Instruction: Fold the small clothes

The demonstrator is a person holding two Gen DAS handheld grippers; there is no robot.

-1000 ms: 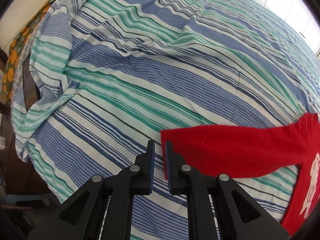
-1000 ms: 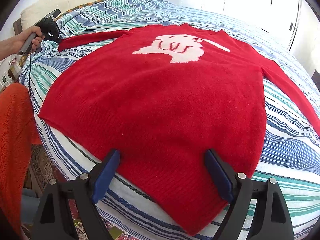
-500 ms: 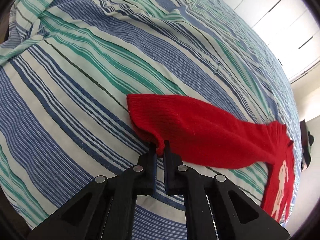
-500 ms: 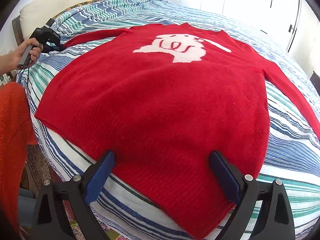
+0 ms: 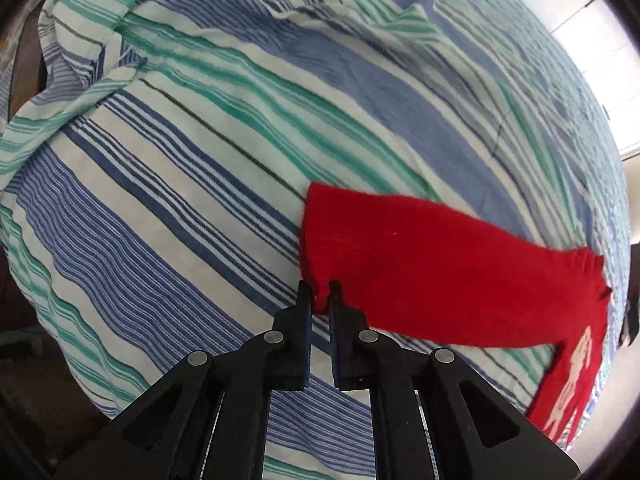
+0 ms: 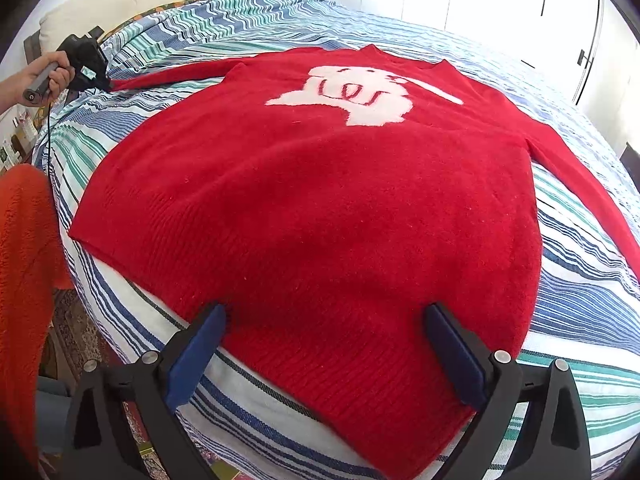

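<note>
While spread flat on the striped cotton bedspread (image 6: 580,280), the fuzzy red knit sweater (image 6: 320,208) had its ribbed cuff (image 5: 320,256) pinched in the left tongs (image 5: 320,296); right tongs (image 6: 324,316) gaped wide, just opening, over its hem.

Fuzzy knit red sweater (image 6: 320,208), woven striped cotton-looking bedcover (image 5: 200,200), matt blk plastic fingers (image 5: 304,320).

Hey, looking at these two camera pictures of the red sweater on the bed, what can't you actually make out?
- Sweater right sleeve end: cut off by the right wrist view's edge.
- Hem middle: hidden behind the right claw.
- Cuff corner: hidden between the left claw fingers.
- Bedspread stripes: motion-blurred, left wrist view.
</note>
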